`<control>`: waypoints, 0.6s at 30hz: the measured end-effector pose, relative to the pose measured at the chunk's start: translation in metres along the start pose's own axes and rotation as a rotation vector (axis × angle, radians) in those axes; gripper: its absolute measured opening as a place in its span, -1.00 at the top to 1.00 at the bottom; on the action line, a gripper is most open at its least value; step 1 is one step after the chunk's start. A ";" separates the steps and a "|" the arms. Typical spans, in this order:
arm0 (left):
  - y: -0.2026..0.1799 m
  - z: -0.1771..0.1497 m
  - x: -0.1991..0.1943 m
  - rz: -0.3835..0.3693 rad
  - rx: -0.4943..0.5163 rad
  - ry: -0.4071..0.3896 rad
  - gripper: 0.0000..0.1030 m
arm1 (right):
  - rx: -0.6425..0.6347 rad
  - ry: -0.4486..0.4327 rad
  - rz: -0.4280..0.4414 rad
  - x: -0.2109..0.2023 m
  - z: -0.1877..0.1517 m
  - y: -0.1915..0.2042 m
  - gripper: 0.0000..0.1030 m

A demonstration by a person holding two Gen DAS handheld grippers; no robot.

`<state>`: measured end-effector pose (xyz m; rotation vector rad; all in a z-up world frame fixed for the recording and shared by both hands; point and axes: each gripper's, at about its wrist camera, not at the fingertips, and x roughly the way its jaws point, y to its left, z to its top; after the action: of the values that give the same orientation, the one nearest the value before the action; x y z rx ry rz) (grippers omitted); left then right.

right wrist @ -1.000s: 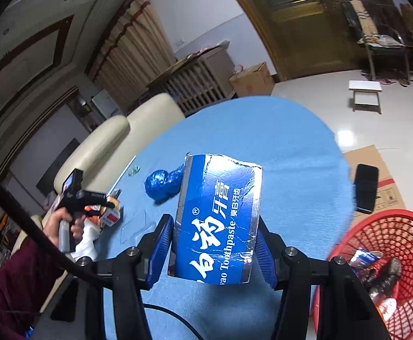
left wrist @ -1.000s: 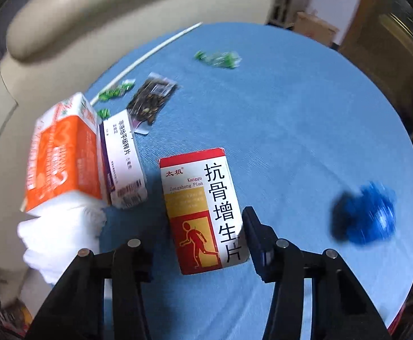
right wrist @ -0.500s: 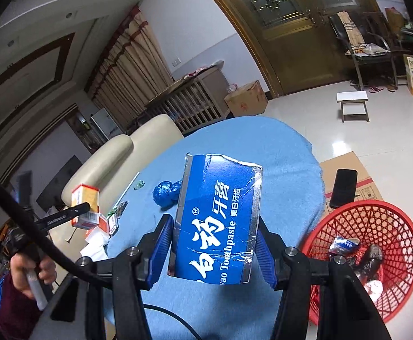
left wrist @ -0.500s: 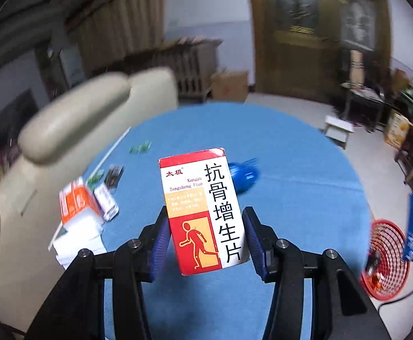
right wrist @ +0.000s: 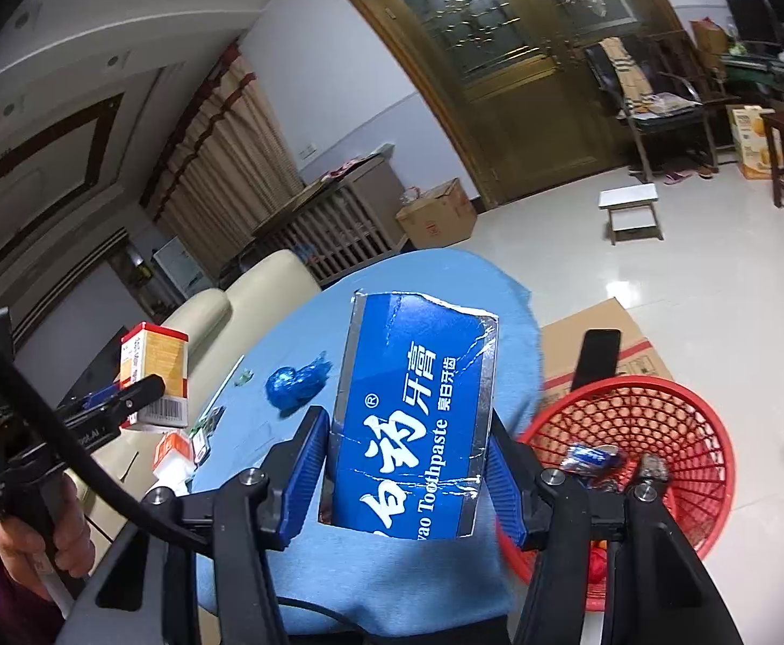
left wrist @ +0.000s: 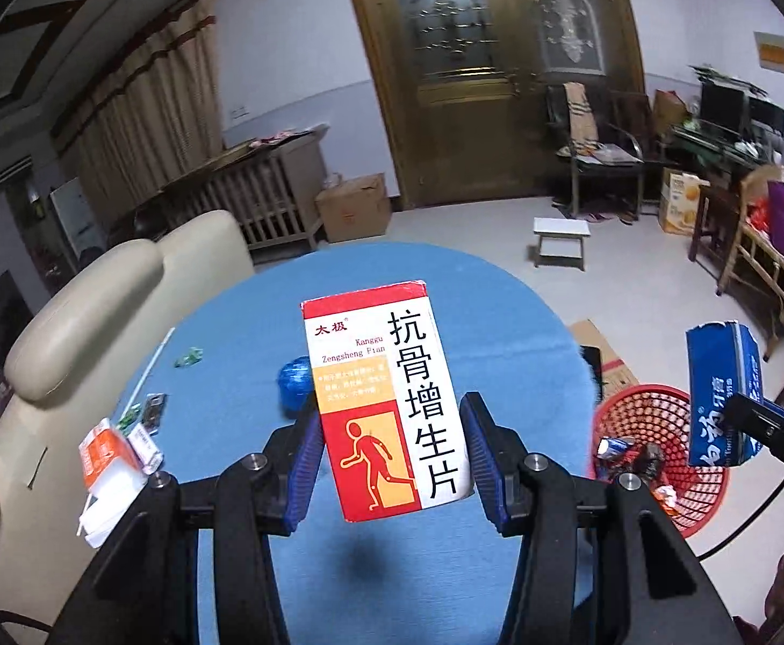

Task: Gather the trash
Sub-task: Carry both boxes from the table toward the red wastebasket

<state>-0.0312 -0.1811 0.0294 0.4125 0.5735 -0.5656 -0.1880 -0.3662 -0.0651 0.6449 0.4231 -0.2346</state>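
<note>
Medicine box (left wrist: 392,403) clamped between left jaws; toothpaste box (right wrist: 413,419) between right.

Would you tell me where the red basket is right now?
The red basket sits on the floor off the blue table's right edge in the right wrist view, beside a flat cardboard sheet.

"Kanggu Zengsheng Pian" box (left wrist: 392,403); "Toothpaste" carton (right wrist: 413,424)

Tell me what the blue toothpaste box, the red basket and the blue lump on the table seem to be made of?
Toothpaste box: thin card with a glossy print and silvery edges, judging by its torn rim and white creases. Red basket: likely moulded plastic, given its even open lattice and smooth rim. Blue lump: looks like crumpled shiny foil or film, from the glints; which one is unclear.
</note>
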 end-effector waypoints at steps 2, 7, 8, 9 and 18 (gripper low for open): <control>-0.016 0.003 -0.002 -0.013 0.017 0.004 -0.01 | 0.023 0.002 -0.003 -0.002 0.001 -0.009 -0.13; -0.037 0.005 0.002 -0.035 0.054 0.014 -0.01 | 0.054 0.002 -0.016 -0.005 0.001 -0.025 -0.14; -0.042 0.006 0.004 -0.040 0.064 0.017 -0.01 | 0.058 0.003 -0.019 -0.005 0.001 -0.028 -0.14; -0.045 0.005 0.004 -0.046 0.068 0.020 -0.01 | 0.063 0.004 -0.021 -0.005 0.002 -0.030 -0.14; -0.075 0.006 0.010 -0.092 0.121 0.032 -0.01 | 0.103 -0.001 -0.047 -0.012 0.002 -0.047 -0.14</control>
<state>-0.0672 -0.2461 0.0119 0.5127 0.5925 -0.6850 -0.2136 -0.4025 -0.0834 0.7368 0.4275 -0.3024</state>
